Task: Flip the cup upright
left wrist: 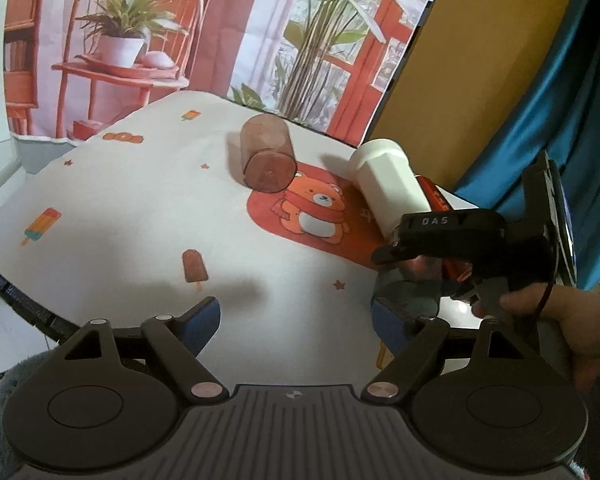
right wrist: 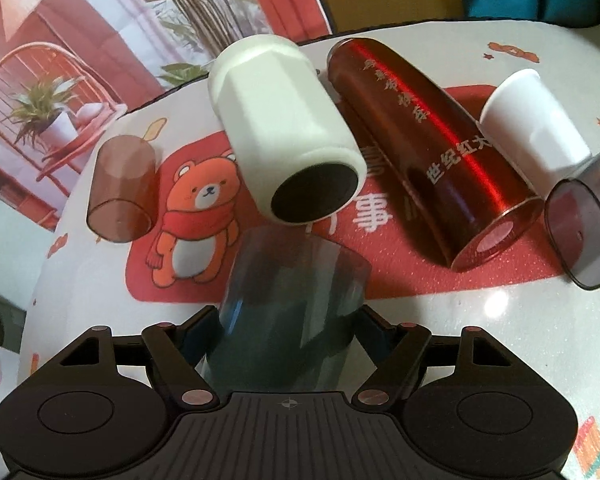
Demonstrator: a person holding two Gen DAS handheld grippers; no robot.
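The right gripper (right wrist: 286, 332) is clamping a dark translucent cup (right wrist: 292, 300) between its 2 fingers. The left gripper (left wrist: 296, 320) is hovering, jaws wide, over the tablecloth (left wrist: 140, 216).

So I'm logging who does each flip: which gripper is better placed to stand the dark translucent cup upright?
Right. The right gripper already clamps the dark translucent cup between its fingers, while the left gripper is open and holds nothing.

Dark translucent cup (right wrist: 296, 312) tilted, base toward camera, on tablecloth.
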